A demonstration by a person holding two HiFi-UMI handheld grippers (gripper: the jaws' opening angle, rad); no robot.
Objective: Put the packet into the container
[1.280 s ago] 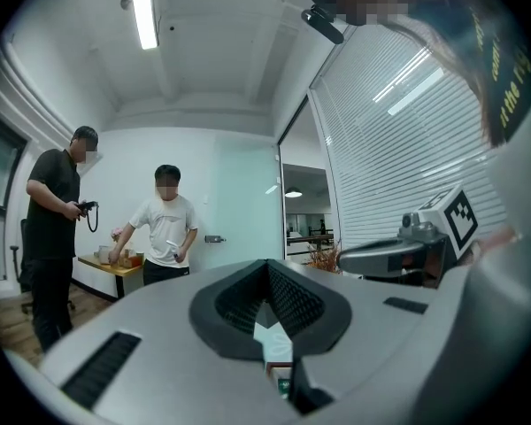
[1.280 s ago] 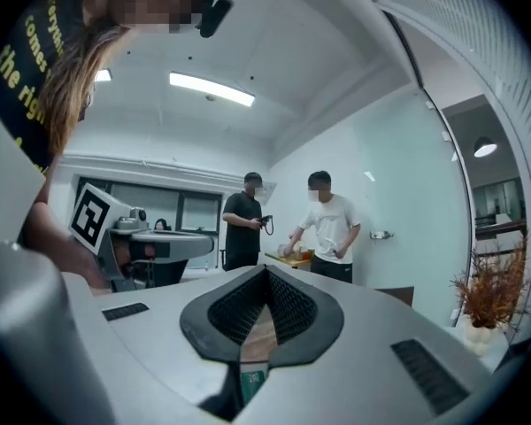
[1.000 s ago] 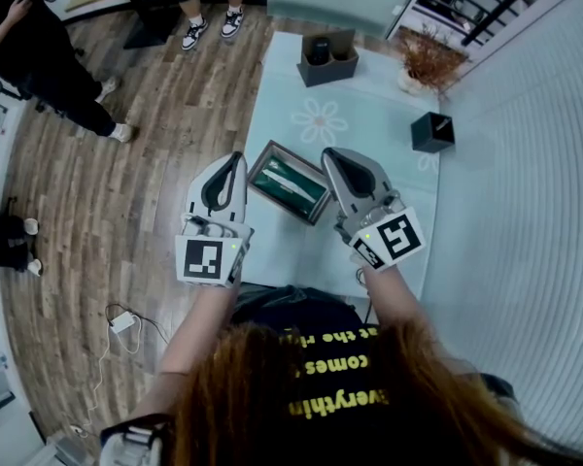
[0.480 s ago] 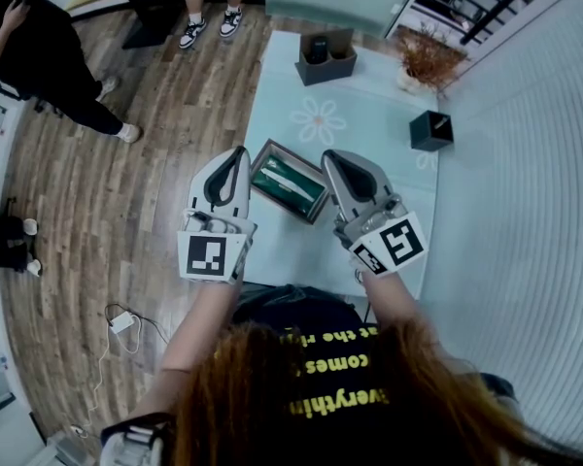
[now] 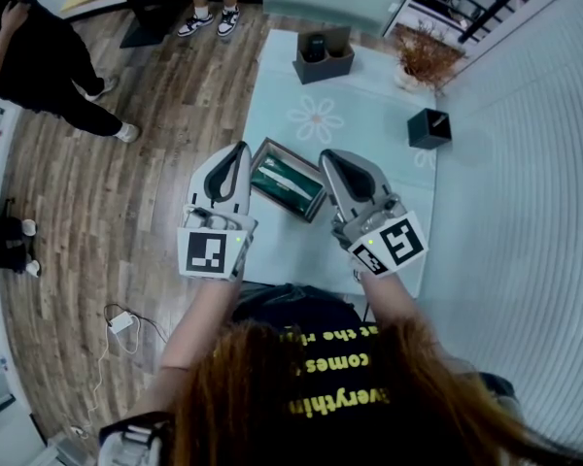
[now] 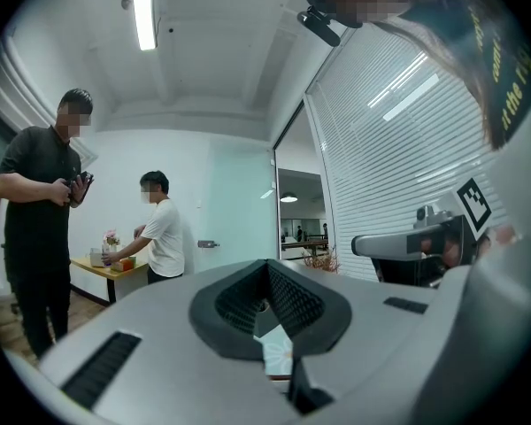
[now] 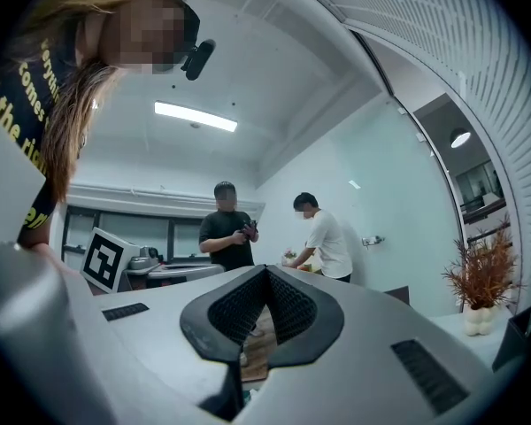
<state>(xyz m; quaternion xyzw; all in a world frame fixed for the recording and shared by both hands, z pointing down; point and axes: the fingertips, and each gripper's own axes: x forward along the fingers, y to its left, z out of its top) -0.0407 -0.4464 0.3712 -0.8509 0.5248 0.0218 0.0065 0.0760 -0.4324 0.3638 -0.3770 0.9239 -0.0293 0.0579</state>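
On the pale teal table (image 5: 369, 163) lies a shallow brown-rimmed container (image 5: 277, 203). A green packet (image 5: 290, 183) with white print lies inside it. My left gripper (image 5: 239, 149) hangs shut just left of the container, above the table's left edge. My right gripper (image 5: 325, 155) is shut too, just right of the container, its tip over the far right corner. Neither holds anything. In the left gripper view the left gripper (image 6: 267, 266) has its jaws met, pointing level across the room. The right gripper (image 7: 265, 271) looks the same in its own view.
A dark open box (image 5: 325, 56) stands at the table's far end. A vase of dried twigs (image 5: 426, 58) and a small black cube (image 5: 428, 128) stand at the right. White blinds run along the right. People stand on the wooden floor (image 5: 126, 192) at left. A charger (image 5: 123, 320) lies there.
Both grippers stay shut in nearly the same places beside the container. The head view has drifted a little, and the person at the far end has stepped back.
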